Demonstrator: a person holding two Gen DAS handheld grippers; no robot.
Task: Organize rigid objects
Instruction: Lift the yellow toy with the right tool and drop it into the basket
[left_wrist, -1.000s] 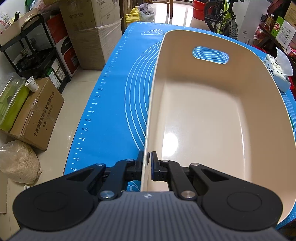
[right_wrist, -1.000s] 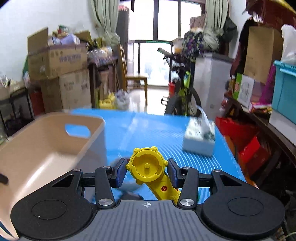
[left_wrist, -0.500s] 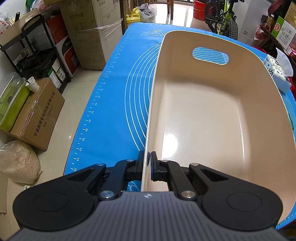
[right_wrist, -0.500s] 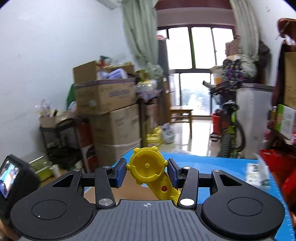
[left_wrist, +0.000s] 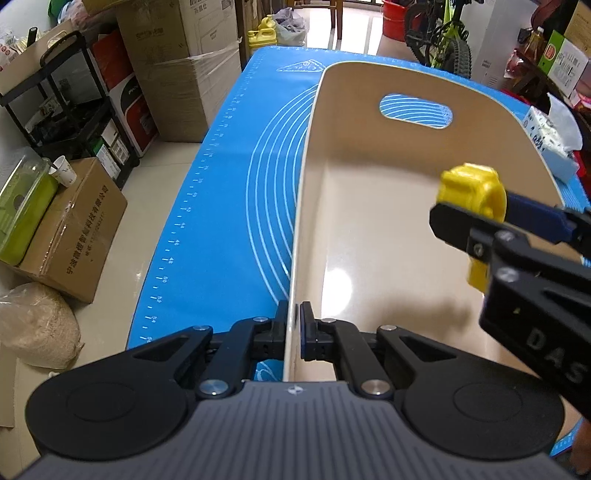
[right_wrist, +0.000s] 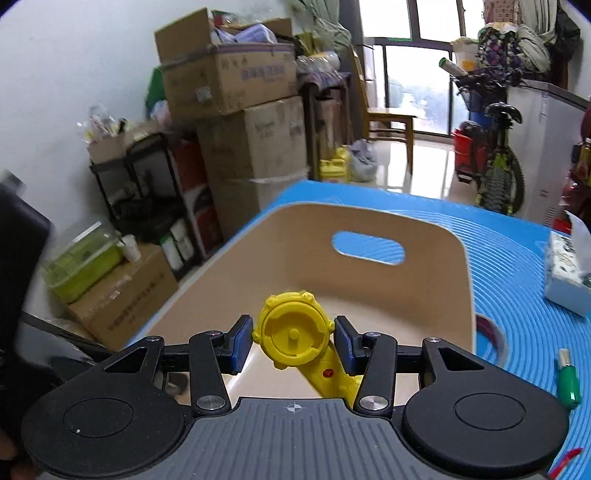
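**Yellow toy over the bin**

Our left gripper (left_wrist: 293, 328) is clamped on the near rim of the beige bin (left_wrist: 388, 229), which sits on the blue counter (left_wrist: 229, 229). Our right gripper (right_wrist: 293, 341) grips the yellow toy (right_wrist: 293, 334) by its round head, above the bin's open interior.

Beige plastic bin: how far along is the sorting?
Nothing lies in the beige plastic bin yet. The left gripper pinches its near wall; the right gripper holds a yellow plastic toy tool over it. A green marker-like item still lies on the blue mat.
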